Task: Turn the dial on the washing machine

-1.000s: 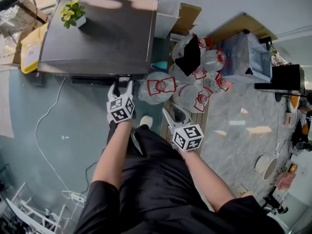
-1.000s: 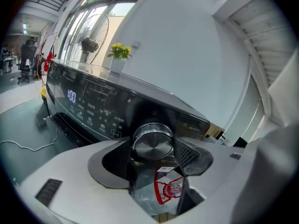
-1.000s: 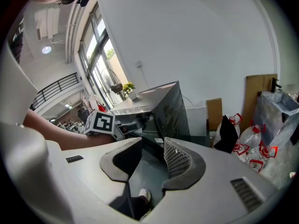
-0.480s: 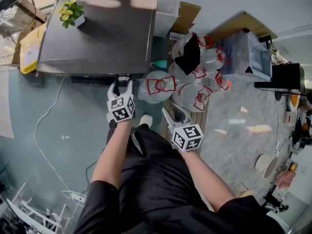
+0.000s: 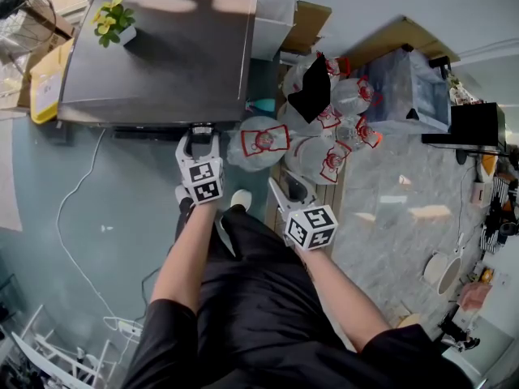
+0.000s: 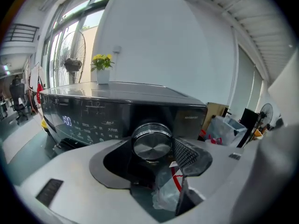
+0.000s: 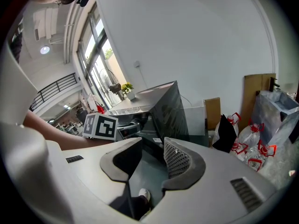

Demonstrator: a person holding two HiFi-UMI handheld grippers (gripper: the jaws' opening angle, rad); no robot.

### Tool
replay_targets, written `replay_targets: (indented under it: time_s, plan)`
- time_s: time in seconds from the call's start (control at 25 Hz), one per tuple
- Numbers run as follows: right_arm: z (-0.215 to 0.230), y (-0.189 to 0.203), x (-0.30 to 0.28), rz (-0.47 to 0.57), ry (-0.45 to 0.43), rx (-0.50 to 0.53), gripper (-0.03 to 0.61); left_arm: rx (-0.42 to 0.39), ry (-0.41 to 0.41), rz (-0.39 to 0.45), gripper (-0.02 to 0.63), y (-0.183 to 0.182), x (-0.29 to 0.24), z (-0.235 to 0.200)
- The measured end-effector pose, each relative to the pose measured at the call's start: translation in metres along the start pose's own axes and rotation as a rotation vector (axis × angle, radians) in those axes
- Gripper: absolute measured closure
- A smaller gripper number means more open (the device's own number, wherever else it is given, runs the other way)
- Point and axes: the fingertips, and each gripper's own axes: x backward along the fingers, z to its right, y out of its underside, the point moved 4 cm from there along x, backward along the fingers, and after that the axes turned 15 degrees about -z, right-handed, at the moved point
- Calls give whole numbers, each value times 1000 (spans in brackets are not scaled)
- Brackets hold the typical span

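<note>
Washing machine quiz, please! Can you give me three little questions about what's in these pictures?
1. True or false: a yellow-flowered plant stands on the washing machine.
2. Which jaws are on the dial? A the left gripper, B the other one.
3. Fill in: the right gripper has ____ between its jaws.
Key: 1 true. 2 A: its jaws have just been closing and grip the dial. 3 nothing.

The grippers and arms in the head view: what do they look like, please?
Both the left gripper and the right gripper have pale grey bodies, curved black pads, dotted where the face shows, and a white cube with black square markers. The person wears a black top with short sleeves.
</note>
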Motion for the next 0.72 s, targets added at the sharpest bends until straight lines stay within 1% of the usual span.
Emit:
replay_targets:
  time_s: [0.12, 0.24, 0.56, 0.72]
  plan:
    - [1, 3, 1, -3, 1, -2, 444, -32, -22, 3, 351, 0, 1, 1]
    - [1, 3, 2, -1, 5, 0, 445, -42, -26, 7, 351, 0, 1, 1]
    - [1, 5, 5, 6, 2, 4, 445, -33, 31, 18, 348, -2, 4, 0]
    - [-3, 4, 6, 11, -4, 13, 445, -20, 54, 21, 330, -2, 7, 1]
